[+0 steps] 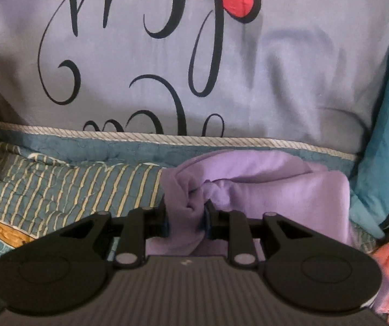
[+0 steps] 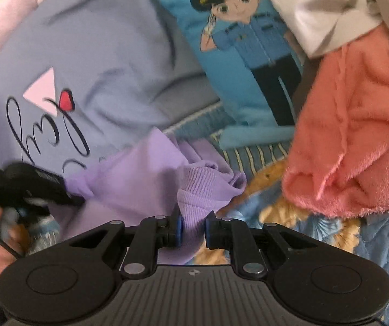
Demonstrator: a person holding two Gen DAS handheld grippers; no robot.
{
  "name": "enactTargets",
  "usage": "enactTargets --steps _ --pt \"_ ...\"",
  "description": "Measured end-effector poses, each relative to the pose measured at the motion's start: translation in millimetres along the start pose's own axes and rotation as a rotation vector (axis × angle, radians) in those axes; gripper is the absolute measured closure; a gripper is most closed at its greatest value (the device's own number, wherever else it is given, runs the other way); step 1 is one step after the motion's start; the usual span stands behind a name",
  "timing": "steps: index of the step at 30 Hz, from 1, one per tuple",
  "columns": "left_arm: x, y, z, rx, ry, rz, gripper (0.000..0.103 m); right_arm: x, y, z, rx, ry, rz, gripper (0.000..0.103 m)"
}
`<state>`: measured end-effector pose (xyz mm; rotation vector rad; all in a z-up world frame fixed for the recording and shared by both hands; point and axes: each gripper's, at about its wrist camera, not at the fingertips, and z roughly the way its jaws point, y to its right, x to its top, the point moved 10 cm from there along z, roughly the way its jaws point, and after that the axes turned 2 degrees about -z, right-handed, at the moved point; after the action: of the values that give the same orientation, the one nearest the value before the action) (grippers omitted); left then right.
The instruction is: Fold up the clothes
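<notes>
A: Note the state. Your left gripper (image 1: pixel 187 214) is clamped on a bunched fold of the lilac garment (image 1: pixel 275 187); your right gripper (image 2: pixel 193 228) pinches its ribbed cuff (image 2: pixel 202 187), jaws narrow with cloth between them.

B: Where does the garment sit?

A: On the quilted bedspread (image 1: pixel 66 187), near you, in front of the grey-blue pillow with black script (image 1: pixel 167 68). It is slack and rumpled between your two holds, not flat. A coral fleece item (image 2: pixel 351 135) lies to the right, close by but apart from the lilac one.

B: Handling?

A: By my judgement: light, soft knit, no stiffness, so it sags and bunches wherever you do not support it. The ribbed cuff gives the firmer hold; the plain cloth in your left gripper is wadded, so layers may slip. Taking hold at hems or seams should keep the edges truer.

B: Fold stage?

A: Cannot tell; the rumple fits both spreading out and mid-fold.
</notes>
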<state>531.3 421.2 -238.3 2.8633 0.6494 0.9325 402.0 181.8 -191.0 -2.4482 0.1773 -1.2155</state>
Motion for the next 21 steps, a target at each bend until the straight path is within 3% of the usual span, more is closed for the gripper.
enactTargets --steps 4,6,9,12,16,18,21 --pt "7.7 -19.8 -17.0 -0.064 0.013 -0.084 0.069 -7.6 3.9 3.3 -0.007 -0.009 0.014 0.088" --pt "14.7 -32.0 -29.9 -0.020 0.057 -0.077 0.068 -9.7 7.1 6.4 -0.011 -0.023 0.029 0.088" --pt "23.3 -49.4 -59.3 0.105 0.156 -0.013 0.067 -7.3 13.6 3.3 -0.005 -0.036 0.052 0.083" --pt "9.6 -52.9 -89.0 0.027 0.167 -0.018 0.063 3.6 14.6 -15.9 -0.001 -0.005 0.037 0.079" --pt "-23.9 -43.7 -118.8 -0.100 0.160 -0.023 0.051 31.3 12.3 -56.5 -0.050 0.149 -0.105 0.075" --pt "-39.3 -34.7 -117.8 -0.128 0.136 -0.008 0.051 42.0 0.3 -37.1 -0.003 0.105 -0.185 0.075" --pt "-58.2 -21.2 -108.3 -0.087 0.084 0.053 0.051 57.2 -16.9 -8.7 0.067 0.040 -0.305 0.067"
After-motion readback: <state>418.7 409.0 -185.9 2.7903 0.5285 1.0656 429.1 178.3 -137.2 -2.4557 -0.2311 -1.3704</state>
